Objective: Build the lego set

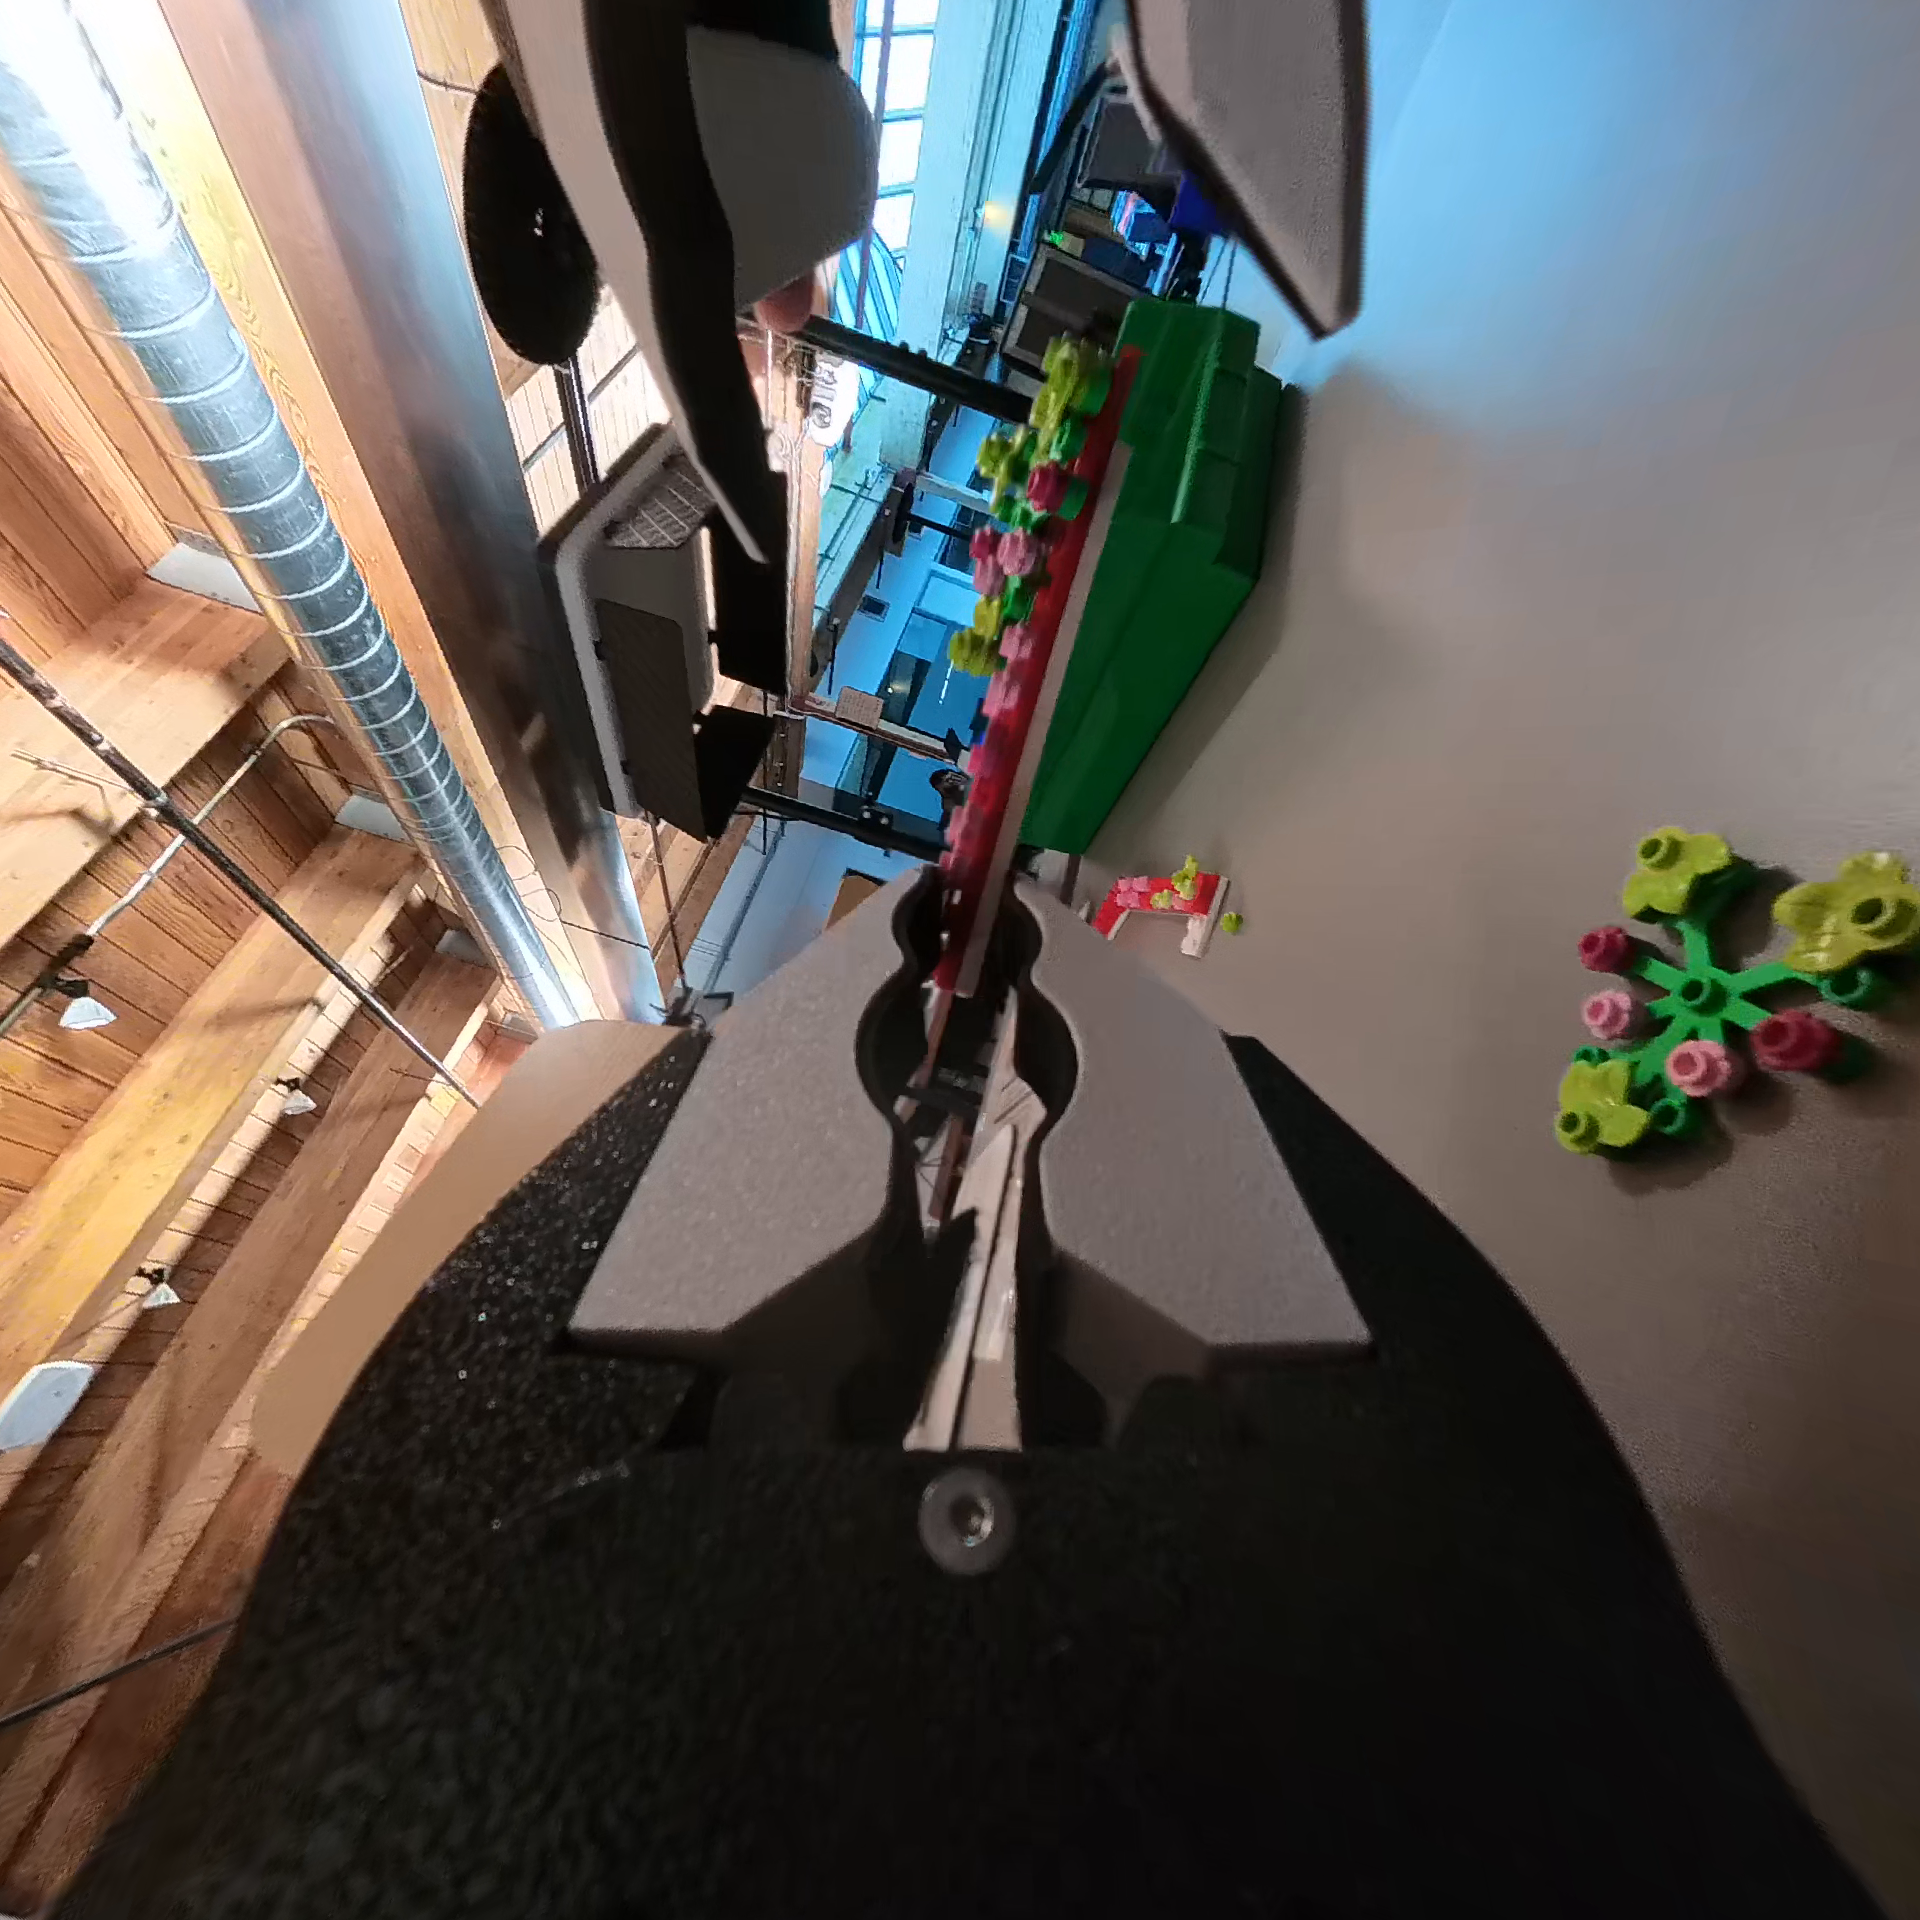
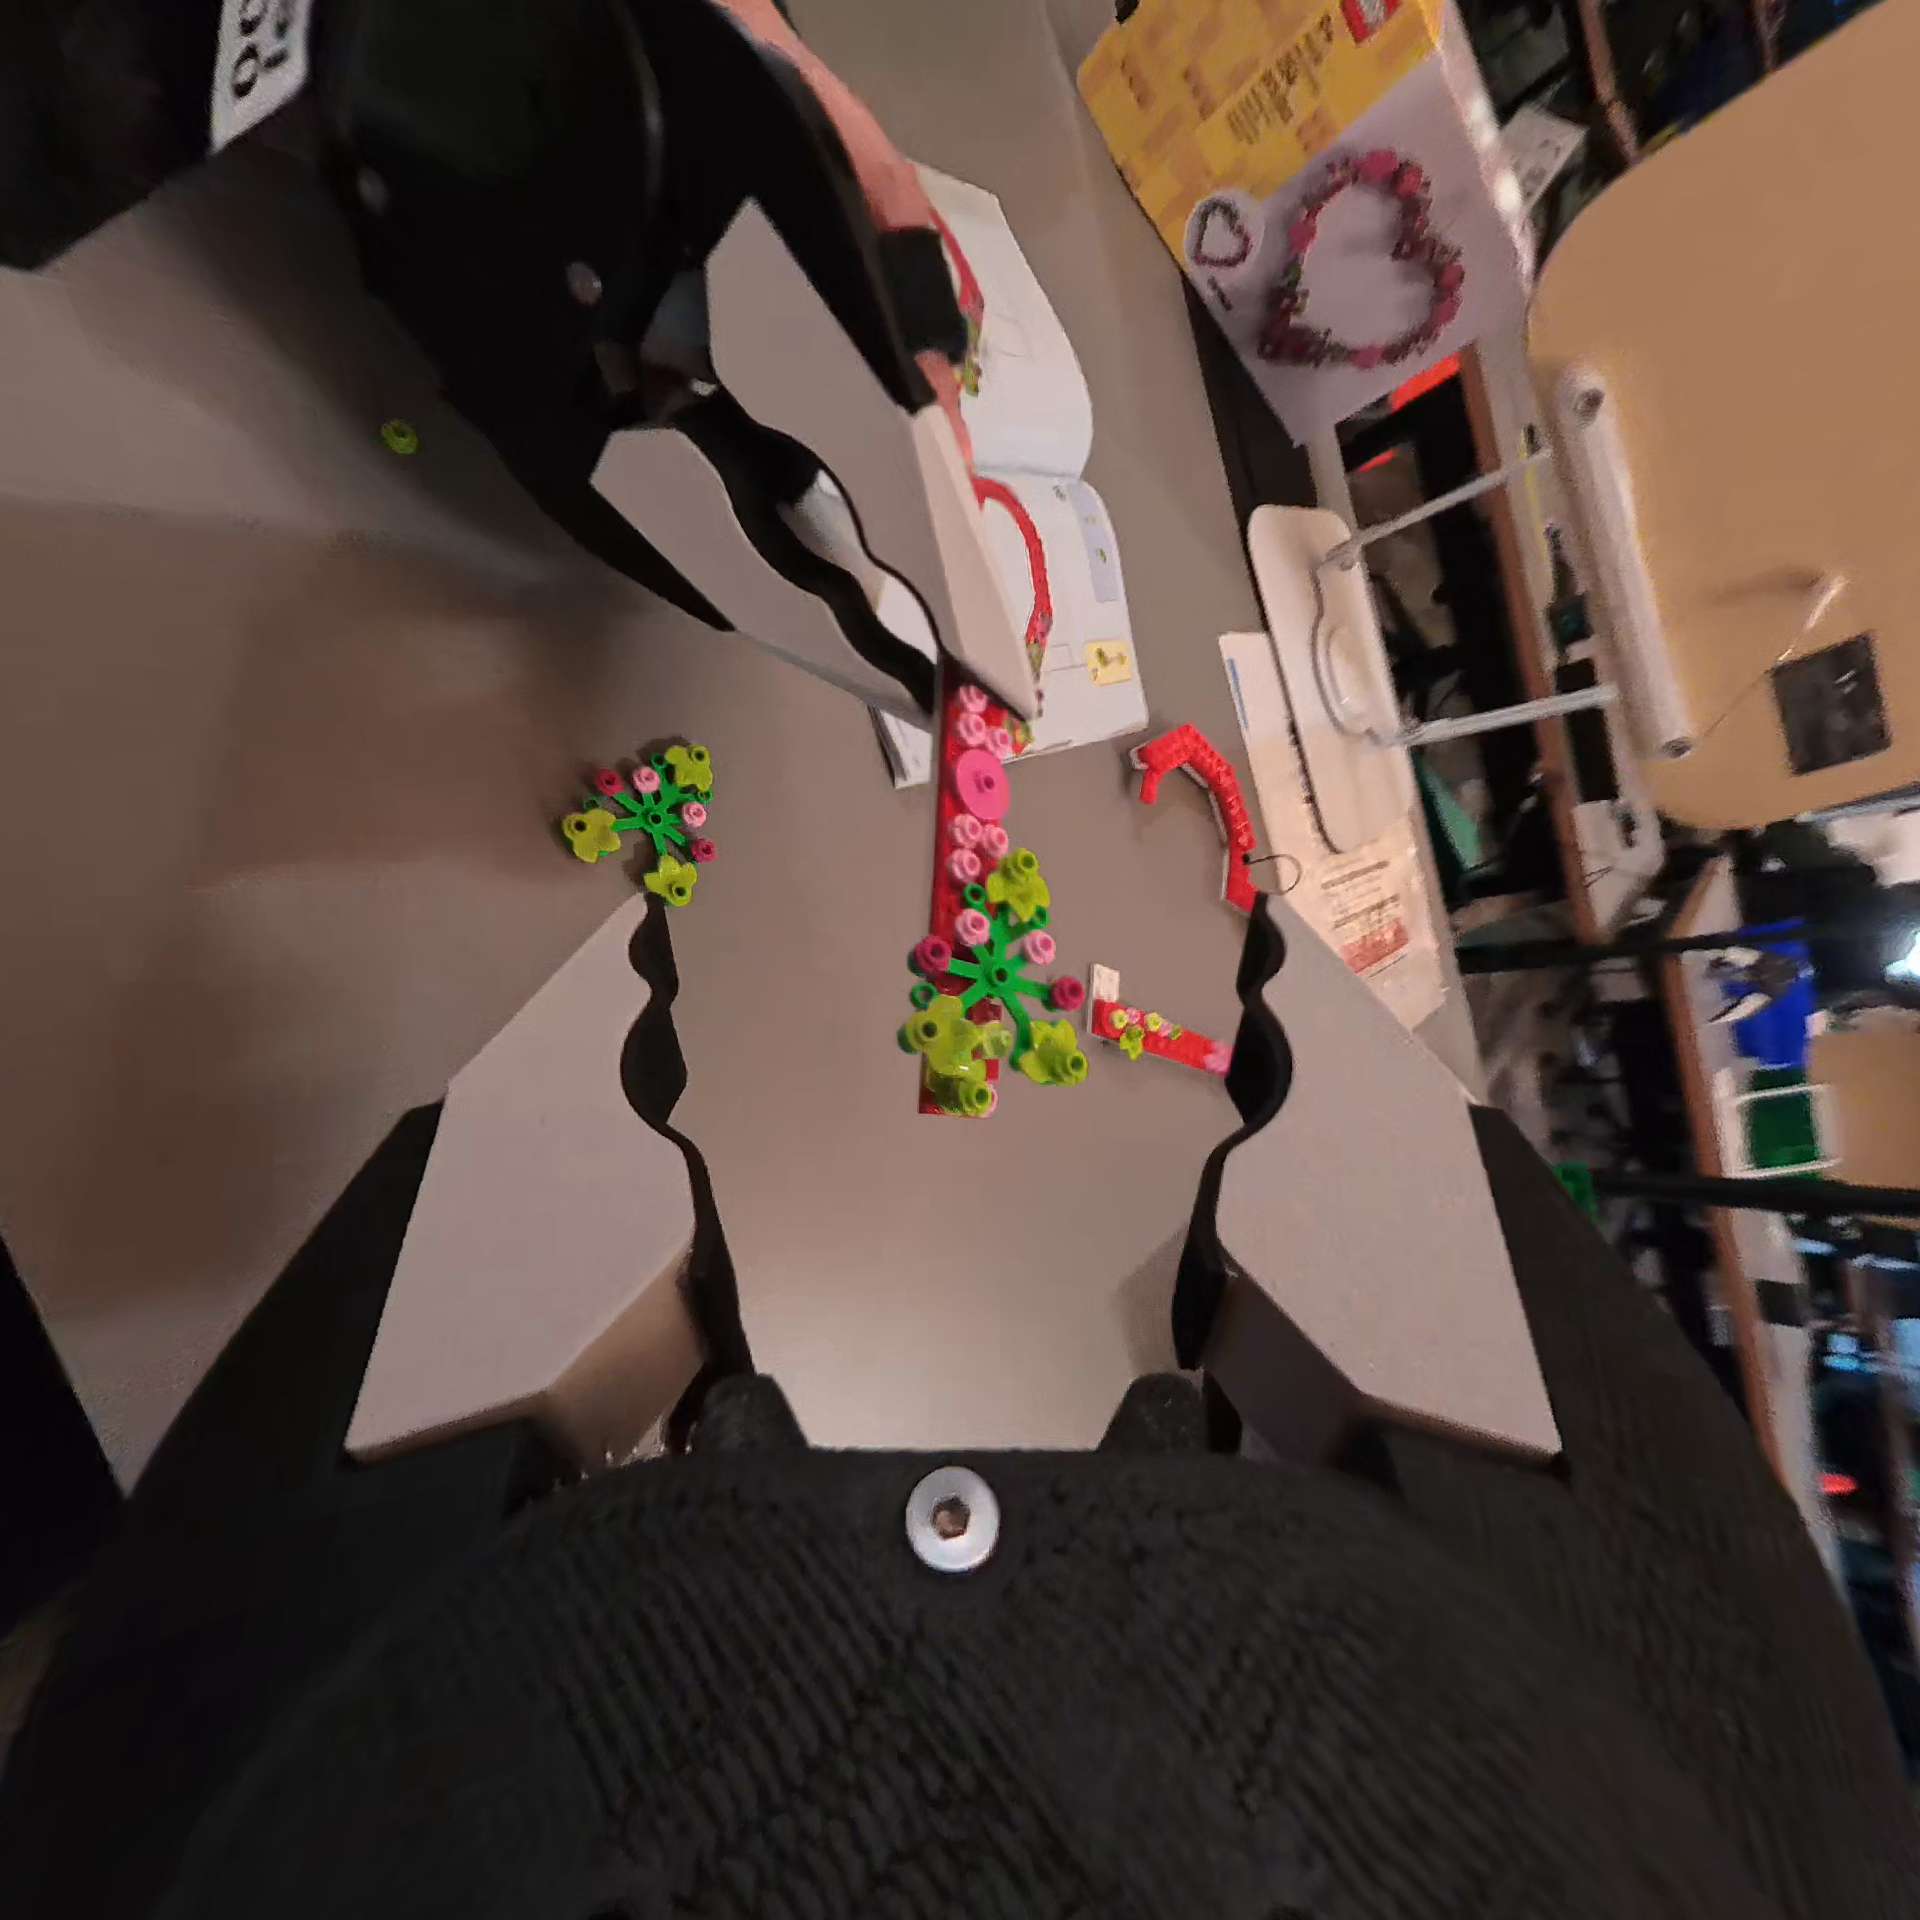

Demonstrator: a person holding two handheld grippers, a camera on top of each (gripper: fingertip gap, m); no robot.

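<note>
- Two grippers at work: my left gripper [image 1: 961,997] is clamped on one end of the long red strip [image 2: 961,894], holding it out edge-on ahead of its fingers; my right gripper [image 2: 956,997] hangs above with its jaws spread wide, nothing between them.
- Step in hand, as I judge it: dressing the red strip with flower clusters. One green cluster [image 2: 992,987] already sits on the free end, between my right fingers in that view; pink studs and a round pink disc run back toward the left gripper.
- Next move, my guess: swing the right gripper to the loose flower cluster [image 2: 649,821], lying on the table [image 2: 312,727] off beyond its left fingertip, close on it, then press it onto bare studs while the left braces the strip.
- Also on the table: a red curved piece [image 2: 1210,790] and a short decorated red piece [image 2: 1153,1034] by the right finger, an open instruction booklet [image 2: 1081,582] behind the left gripper.
- Strip reads thin and flat, red over a pale underside.
</note>
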